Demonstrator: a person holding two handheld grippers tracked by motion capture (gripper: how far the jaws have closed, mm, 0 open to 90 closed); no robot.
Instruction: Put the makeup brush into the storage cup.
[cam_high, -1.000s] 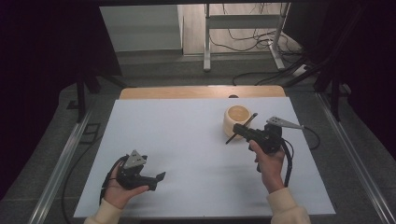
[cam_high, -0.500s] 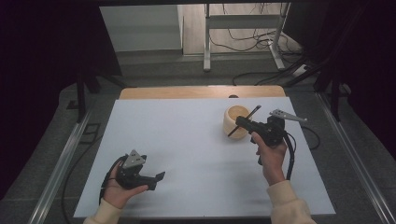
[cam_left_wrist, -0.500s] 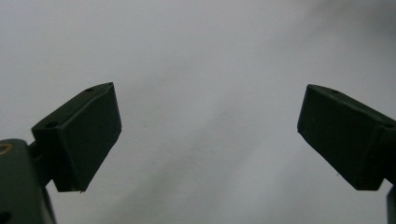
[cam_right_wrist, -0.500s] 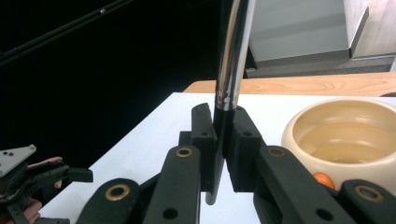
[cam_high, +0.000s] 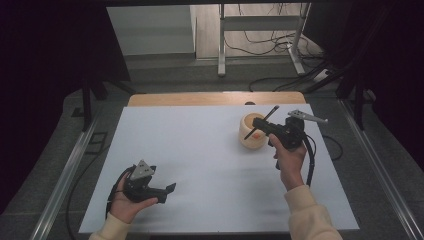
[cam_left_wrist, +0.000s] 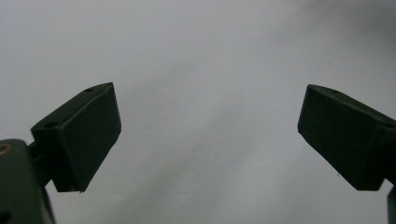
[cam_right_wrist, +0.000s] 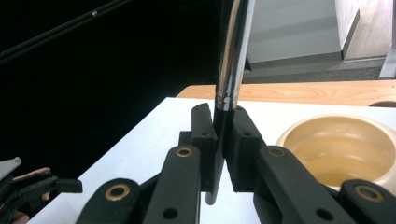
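We hold the right tool (cam_high: 260, 126) raised above the right half of the white surface (cam_high: 200, 150), just beside the bowl (cam_high: 250, 136), its jaws closed tight on a slender utensil (cam_right_wrist: 232, 56). In the right gripper view the utensil shows a polished, rounded metal shaft that gives way to a black section where the jaws pinch it, the short dark end poking out below them. What sits at the far end of the shaft we cannot tell. We judge the utensil light and stiff, but the chromed part looks slippery, so the matte black section is the better place to grip, as it is gripped now. The bowl is round and thick-walled, pale tan with a smooth, faintly glossy inside, and it appears empty; it looks like wood or ceramic, likely stable on its base yet best taken by the rim. The left tool (cam_high: 162, 192) rests low at the near left of the surface, jaws spread wide and empty, over bare matte white.
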